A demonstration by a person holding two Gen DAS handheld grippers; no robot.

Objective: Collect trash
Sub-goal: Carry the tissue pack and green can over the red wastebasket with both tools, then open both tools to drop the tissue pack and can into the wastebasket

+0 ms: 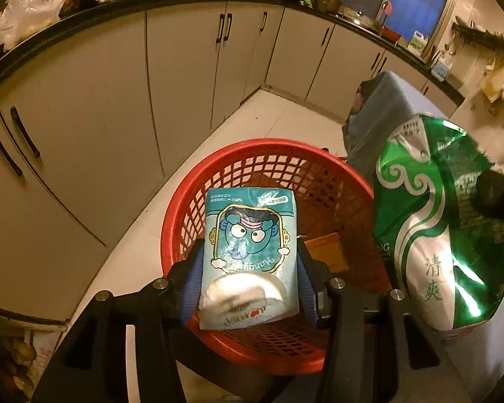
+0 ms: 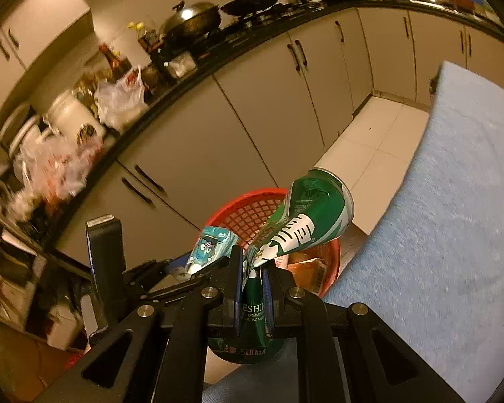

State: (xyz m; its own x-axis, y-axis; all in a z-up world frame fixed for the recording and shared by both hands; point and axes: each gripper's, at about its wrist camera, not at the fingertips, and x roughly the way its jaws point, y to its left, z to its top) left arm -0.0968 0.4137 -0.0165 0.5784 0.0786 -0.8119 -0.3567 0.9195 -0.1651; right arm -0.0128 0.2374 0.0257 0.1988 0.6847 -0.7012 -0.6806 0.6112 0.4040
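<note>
My left gripper (image 1: 248,268) is shut on a teal tissue pack (image 1: 248,248) with a cartoon face and holds it over the red mesh basket (image 1: 326,174) on the floor. My right gripper (image 2: 252,268) is shut on a crushed green beer can (image 2: 305,221) and holds it above the basket's rim (image 2: 252,201). The can also shows at the right of the left wrist view (image 1: 433,221). The tissue pack and the left gripper show in the right wrist view (image 2: 208,245). An orange packet (image 1: 326,248) lies inside the basket.
A table with a blue cloth (image 2: 453,201) stands right of the basket. Beige kitchen cabinets (image 1: 117,100) run behind under a black counter (image 2: 218,57) with pans, bags and jars. White floor tiles (image 1: 279,114) lie between.
</note>
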